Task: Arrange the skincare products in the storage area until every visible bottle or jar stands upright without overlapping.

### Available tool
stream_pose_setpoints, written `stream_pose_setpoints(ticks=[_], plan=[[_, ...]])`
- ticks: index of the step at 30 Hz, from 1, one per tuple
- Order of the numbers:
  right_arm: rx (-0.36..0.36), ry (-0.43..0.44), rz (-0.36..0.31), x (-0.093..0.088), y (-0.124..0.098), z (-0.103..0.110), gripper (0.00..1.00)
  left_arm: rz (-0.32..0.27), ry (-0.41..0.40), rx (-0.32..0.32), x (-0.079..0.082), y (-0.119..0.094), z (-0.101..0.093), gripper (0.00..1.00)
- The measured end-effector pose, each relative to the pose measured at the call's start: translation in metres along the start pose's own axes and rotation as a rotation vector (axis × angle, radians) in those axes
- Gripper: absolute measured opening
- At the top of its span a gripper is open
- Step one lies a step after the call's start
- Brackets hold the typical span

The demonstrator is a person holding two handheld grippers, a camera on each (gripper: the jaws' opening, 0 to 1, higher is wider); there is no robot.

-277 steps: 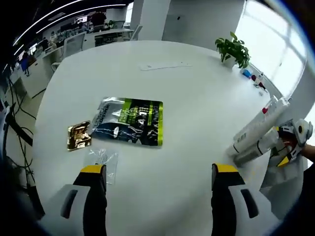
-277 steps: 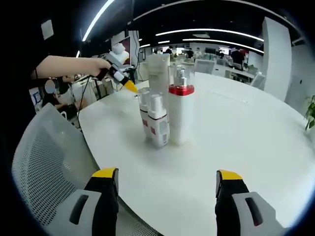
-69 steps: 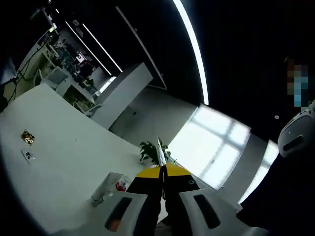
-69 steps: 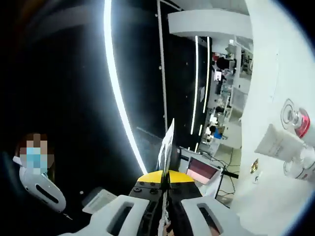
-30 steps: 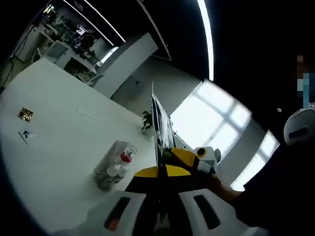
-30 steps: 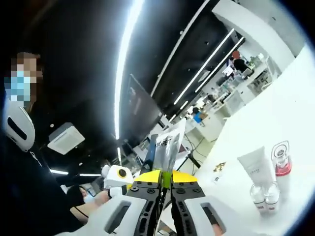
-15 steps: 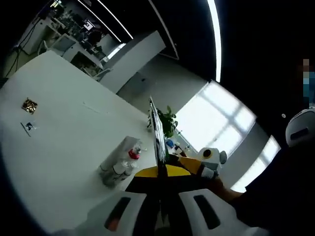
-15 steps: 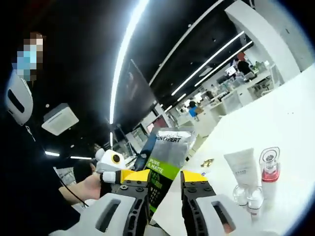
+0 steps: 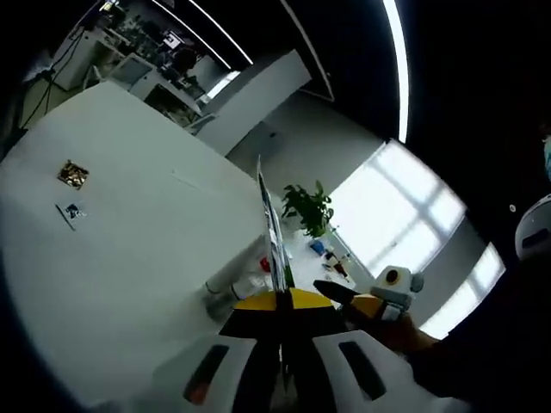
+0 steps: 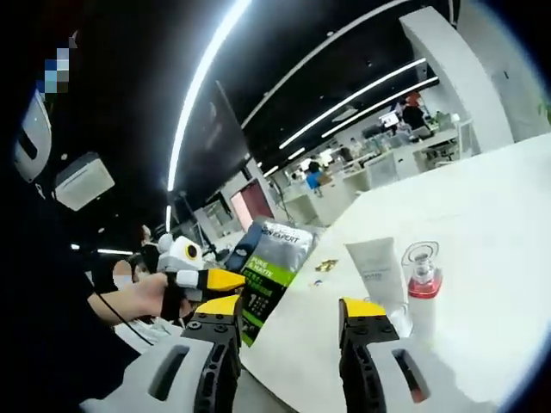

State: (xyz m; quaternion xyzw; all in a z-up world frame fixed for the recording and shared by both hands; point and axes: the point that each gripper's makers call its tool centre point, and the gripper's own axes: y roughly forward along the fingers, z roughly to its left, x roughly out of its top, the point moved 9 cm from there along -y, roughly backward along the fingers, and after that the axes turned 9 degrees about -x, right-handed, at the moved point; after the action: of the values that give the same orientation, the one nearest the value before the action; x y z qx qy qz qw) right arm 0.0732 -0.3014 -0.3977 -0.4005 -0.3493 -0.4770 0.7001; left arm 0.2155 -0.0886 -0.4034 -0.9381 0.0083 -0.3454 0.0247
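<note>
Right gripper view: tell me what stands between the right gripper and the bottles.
Nothing visible does. The tube and red-collared bottle stand on the table just past the open right gripper. The pouch, pinched by the left gripper, hangs beside them, not in front.

White table — tube, red-collared bottle, gold packet

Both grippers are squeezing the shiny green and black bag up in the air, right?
Not quite. The left gripper is squeezing the green and black bag, its jaws shut on the bag's edge. The right gripper is not: the right gripper view shows its jaws spread apart with nothing between them, and the bag held up beside them by the other gripper.
</note>
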Motion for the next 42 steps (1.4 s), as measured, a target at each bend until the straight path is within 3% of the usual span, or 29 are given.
stream_pose_setpoints(ticks=[11, 23, 28, 36, 42], plan=[[-0.071, -0.011, 0.015, -0.012, -0.014, -0.02, 0.53, 0.045, -0.047, 0.08, -0.004, 0.003, 0.043, 0.0], [-0.144, 0.013, 0.008, -0.021, -0.029, -0.04, 0.56, 0.106, -0.072, 0.139, -0.012, 0.019, 0.076, 0.0], [-0.17, 0.03, -0.002, -0.022, -0.033, -0.048, 0.56, 0.121, -0.098, 0.154, -0.019, 0.027, 0.089, 0.0], [-0.198, -0.026, 0.012, -0.025, -0.03, -0.051, 0.6, 0.149, -0.137, 0.18, -0.033, 0.039, 0.107, 0.0], [-0.201, -0.024, 0.008, -0.027, -0.031, -0.052, 0.65, 0.165, -0.2, 0.237, -0.045, 0.051, 0.124, 0.0]])
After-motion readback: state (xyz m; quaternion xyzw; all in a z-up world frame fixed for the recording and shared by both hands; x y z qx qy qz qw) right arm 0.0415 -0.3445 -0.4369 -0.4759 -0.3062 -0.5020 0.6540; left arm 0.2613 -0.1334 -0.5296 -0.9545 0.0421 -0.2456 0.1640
